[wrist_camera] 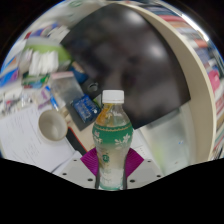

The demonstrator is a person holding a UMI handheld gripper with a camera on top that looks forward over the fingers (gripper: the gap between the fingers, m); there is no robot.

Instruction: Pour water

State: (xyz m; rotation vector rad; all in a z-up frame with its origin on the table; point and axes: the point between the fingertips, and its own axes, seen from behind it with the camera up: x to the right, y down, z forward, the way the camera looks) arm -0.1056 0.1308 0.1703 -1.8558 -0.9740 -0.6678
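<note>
Gripper (112, 166) clenched on an upright capped bottle (112, 140), both pink pads (91, 160) pressing its sides, held above a cluttered desk (25, 135) with a white cup (52, 123) left of it.

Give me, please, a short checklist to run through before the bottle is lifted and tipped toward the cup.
1. Bottle between the tool fingers: ok, it stands centred between the magenta pads.
2. Both fingers pressing on the bottle: cannot tell; the contact is hidden behind it.
3. Bottle upright: ok.
4. Cap removed for pouring: not ok, the white cap is on.
5. Cup upright with its mouth open: ok, beyond the fingers beside the bottle.
6. Cup contents: cannot tell.
</note>
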